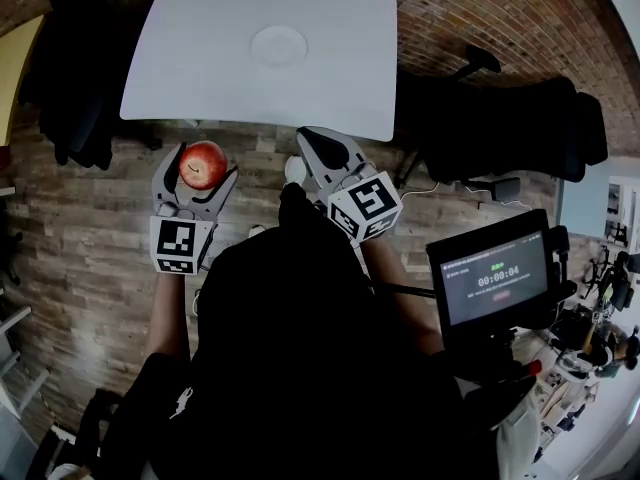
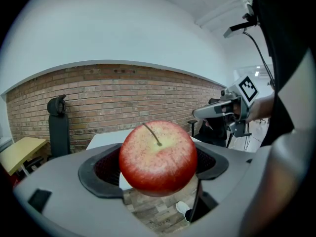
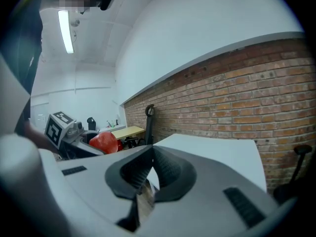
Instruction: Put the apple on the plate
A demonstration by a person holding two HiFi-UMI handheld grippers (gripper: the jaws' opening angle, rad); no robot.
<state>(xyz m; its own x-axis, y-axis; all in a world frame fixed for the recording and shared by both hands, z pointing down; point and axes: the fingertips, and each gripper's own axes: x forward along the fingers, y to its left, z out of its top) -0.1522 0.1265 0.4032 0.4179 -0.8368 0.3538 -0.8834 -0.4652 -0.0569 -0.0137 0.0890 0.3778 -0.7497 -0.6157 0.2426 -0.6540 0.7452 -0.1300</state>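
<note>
A red apple with its stem up sits between the jaws of my left gripper, which is shut on it; in the left gripper view the apple fills the gap between the black pads. A white plate lies on the white table, ahead of both grippers. The left gripper hangs in front of the table's near edge, over the wooden floor. My right gripper is beside it to the right, jaws closed on nothing. From the right gripper view the apple shows at the left.
A black office chair stands right of the table, another dark chair at its left. A monitor on a stand is at my right. A brick wall runs behind the table, with a yellow desk at the left.
</note>
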